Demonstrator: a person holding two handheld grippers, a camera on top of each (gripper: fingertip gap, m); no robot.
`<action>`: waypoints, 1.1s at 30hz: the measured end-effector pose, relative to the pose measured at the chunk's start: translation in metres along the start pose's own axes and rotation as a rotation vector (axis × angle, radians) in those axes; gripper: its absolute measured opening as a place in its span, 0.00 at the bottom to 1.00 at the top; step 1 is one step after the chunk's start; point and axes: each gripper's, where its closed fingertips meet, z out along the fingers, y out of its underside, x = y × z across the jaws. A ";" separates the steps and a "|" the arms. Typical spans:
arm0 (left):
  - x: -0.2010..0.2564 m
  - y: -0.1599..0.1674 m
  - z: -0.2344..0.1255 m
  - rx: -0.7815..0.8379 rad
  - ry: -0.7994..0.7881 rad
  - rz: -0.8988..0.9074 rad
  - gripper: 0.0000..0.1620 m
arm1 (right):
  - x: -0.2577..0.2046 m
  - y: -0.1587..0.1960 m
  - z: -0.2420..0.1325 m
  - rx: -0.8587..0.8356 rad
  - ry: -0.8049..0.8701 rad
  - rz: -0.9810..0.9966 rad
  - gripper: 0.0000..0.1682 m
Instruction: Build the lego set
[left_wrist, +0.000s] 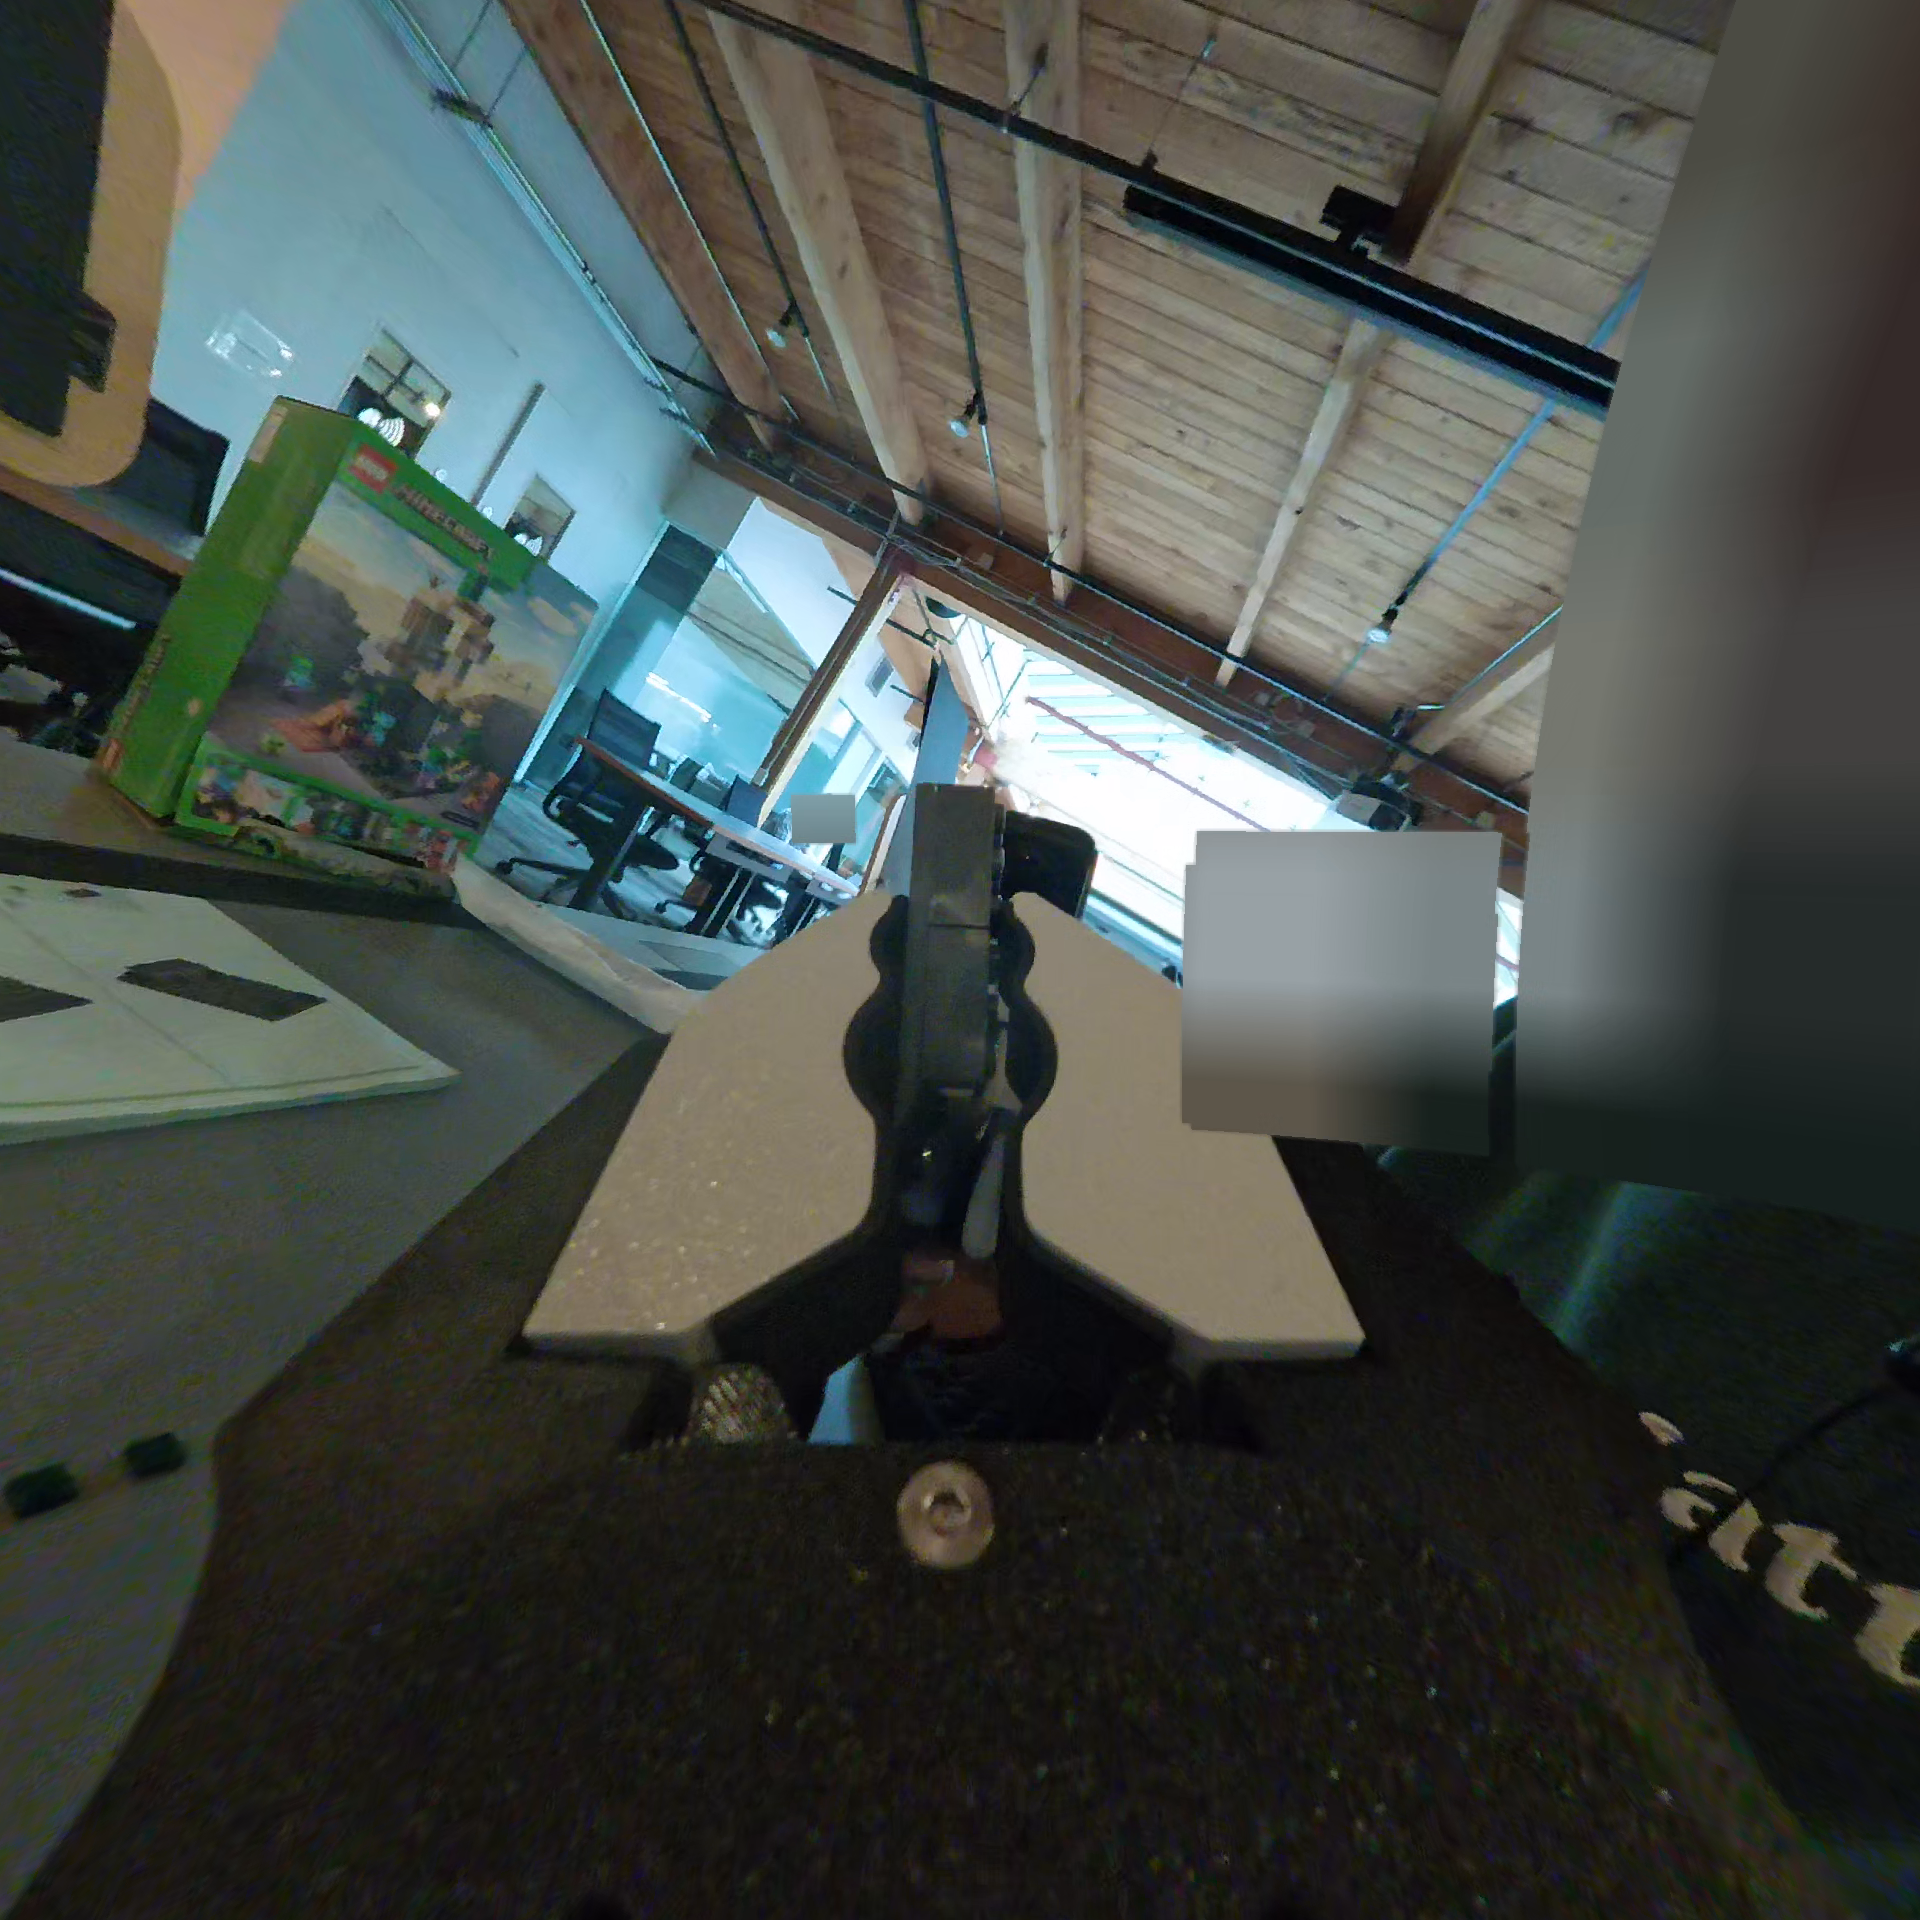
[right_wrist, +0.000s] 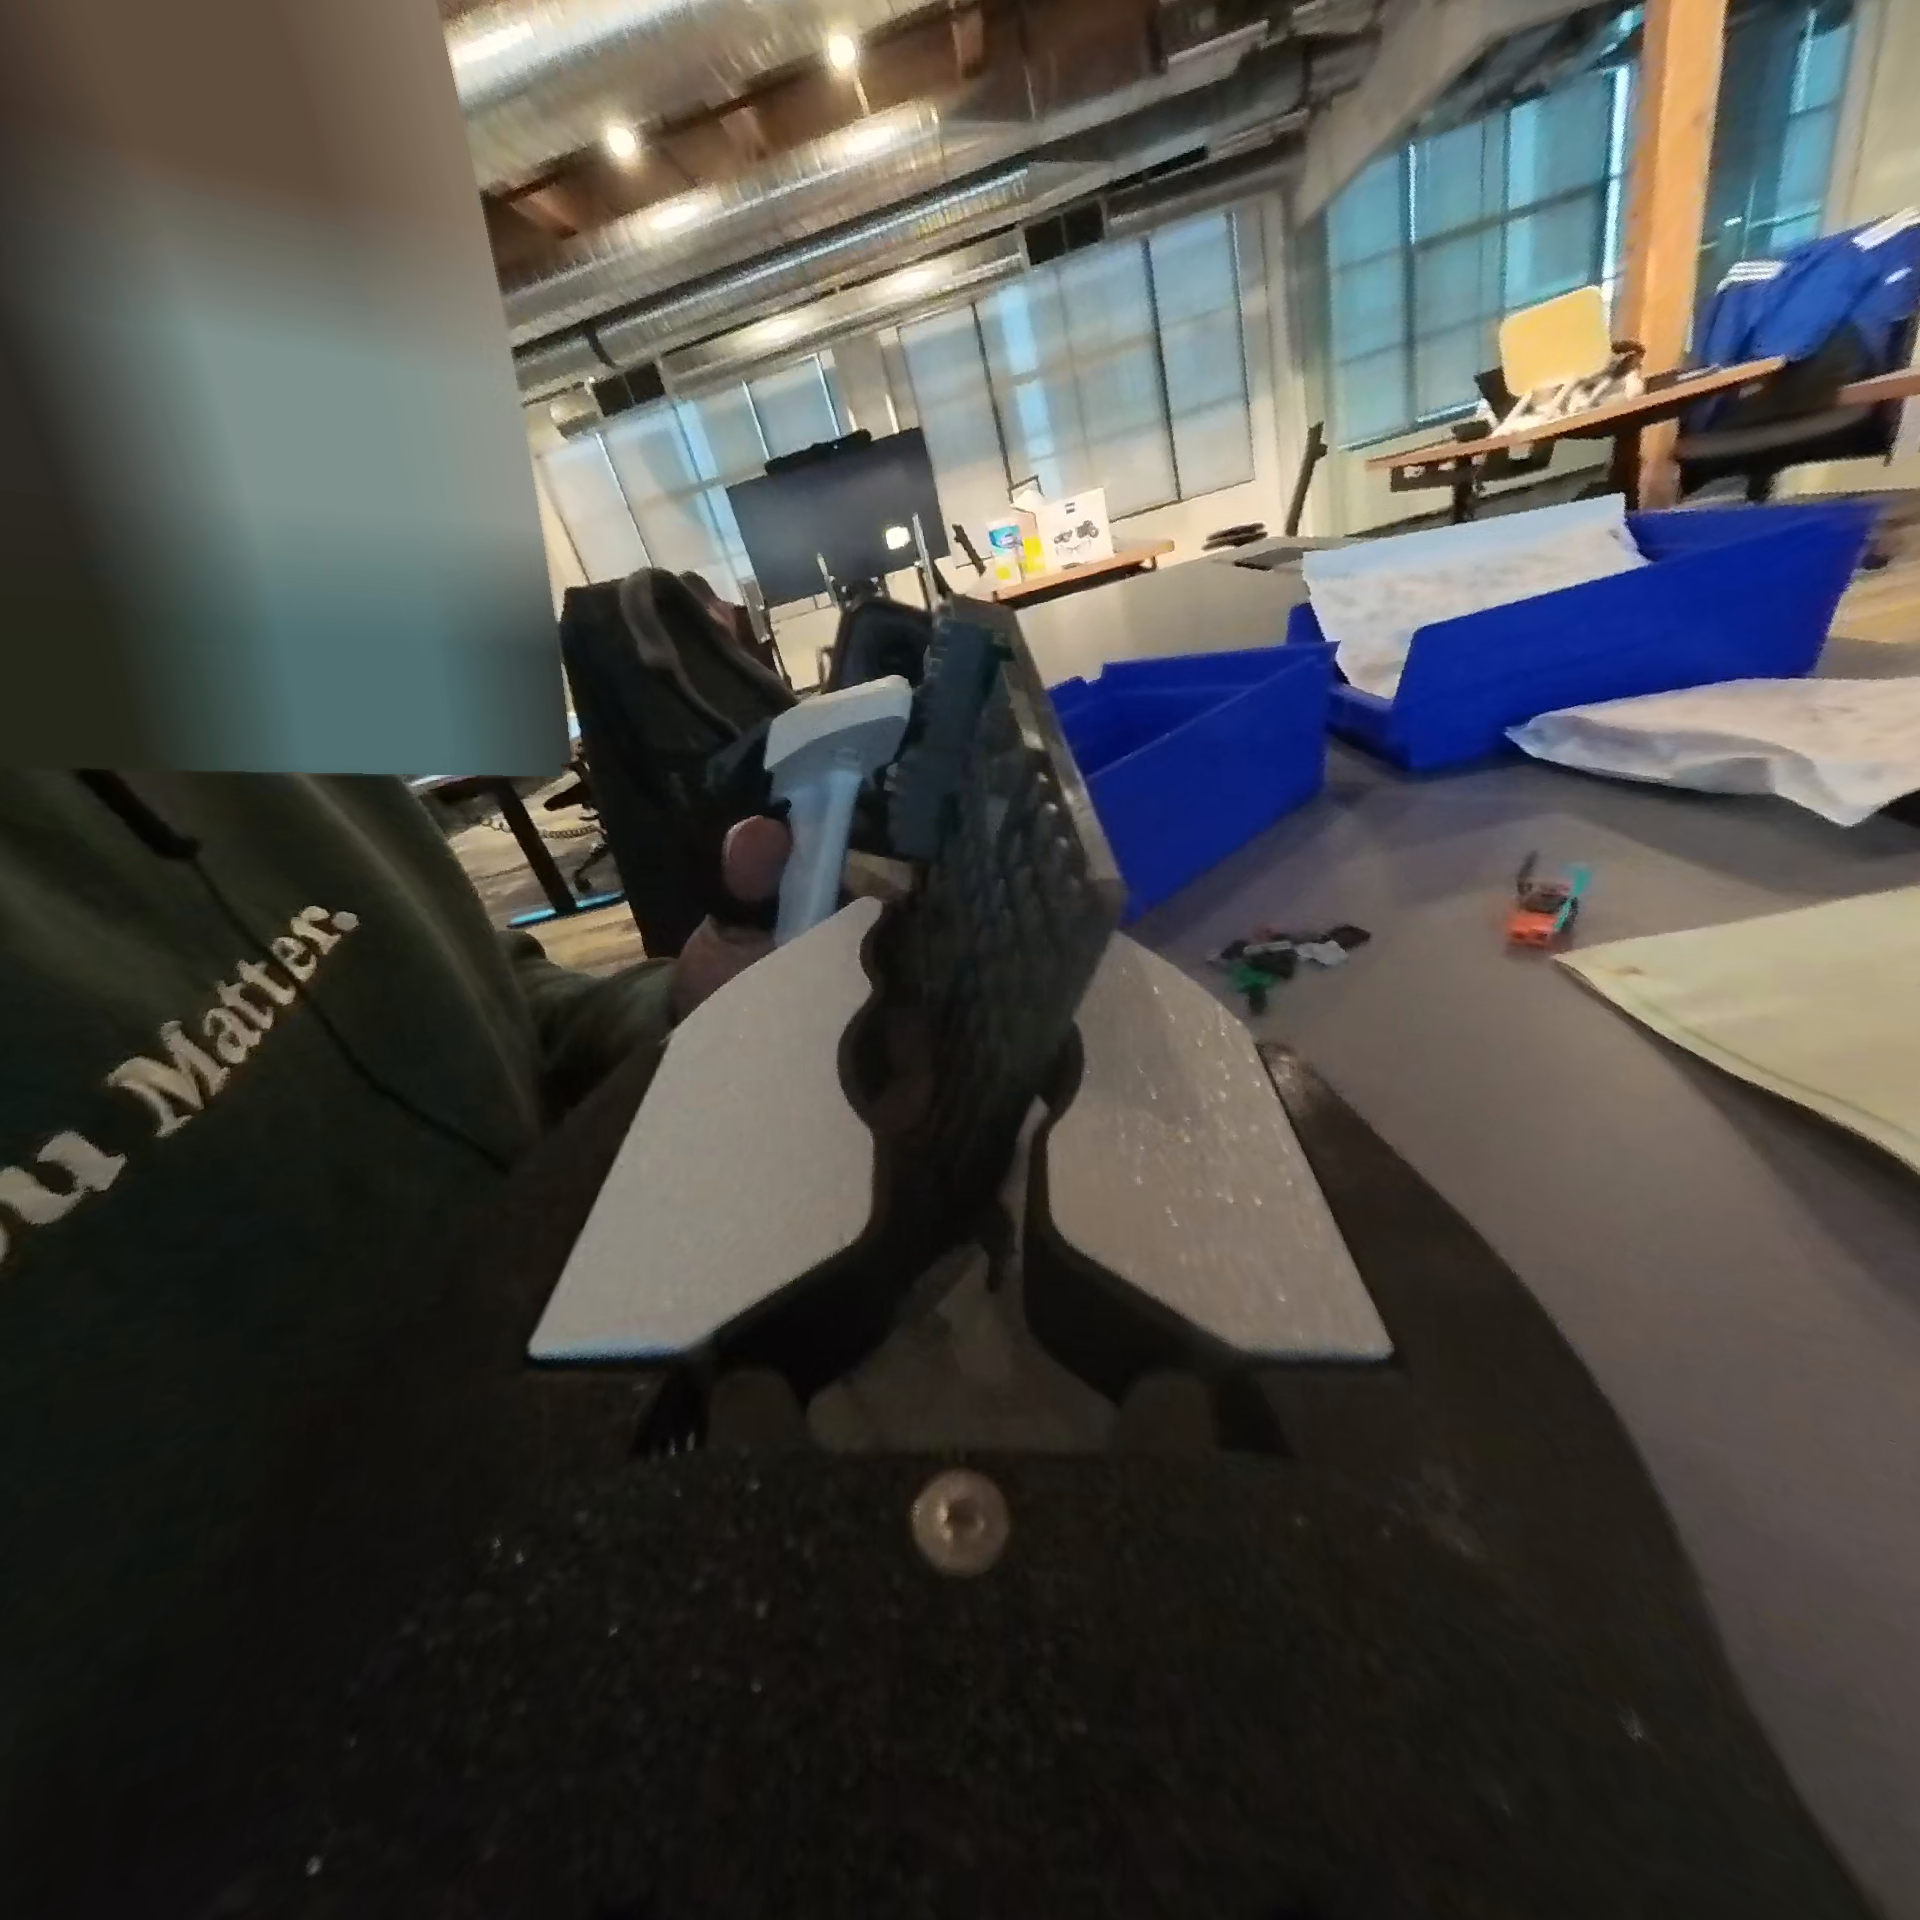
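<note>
Grey-white fingers (left_wrist: 727, 1132) of the left gripper (left_wrist: 951, 935) fill the lower centre of the left wrist view, jaws drawn narrow onto the edge of a dark grey studded lego plate (left_wrist: 948, 935) that stands up from between their tips at mid-frame. In the right wrist view the right gripper (right_wrist: 977, 956) does likewise at centre frame, jaws nearly together and clamped on the same dark plate (right_wrist: 1013, 862), whose studded face tilts toward the upper left; the other gripper's pale finger (right_wrist: 831, 769) presses the plate's far side, a person's hand (right_wrist: 748, 862) just behind it. A dark green hooded sweatshirt (right_wrist: 208, 1091) fills the left of that frame. On the grey tabletop (right_wrist: 1455, 1195) at right lie a small cluster of loose lego pieces (right_wrist: 1288, 951), a little orange-and-teal lego assembly (right_wrist: 1543, 912), blue plastic bins (right_wrist: 1205, 758) and a cream paper sheet (right_wrist: 1766, 1018). Mid-left in the left wrist view stands a green lego box (left_wrist: 332, 644), with a white instruction booklet (left_wrist: 187, 997) lying open below it.
</note>
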 end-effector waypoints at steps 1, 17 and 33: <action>0.000 0.000 -0.001 0.006 0.007 0.000 0.10 | 0.000 0.000 -0.001 0.004 0.008 -0.001 0.13; 0.022 0.002 -0.014 0.086 0.227 0.087 0.10 | -0.021 0.002 -0.002 -0.015 -0.012 -0.095 0.04; -0.036 0.005 -0.006 0.072 -0.146 -0.215 0.10 | 0.022 0.011 -0.006 -0.075 -0.001 0.482 0.12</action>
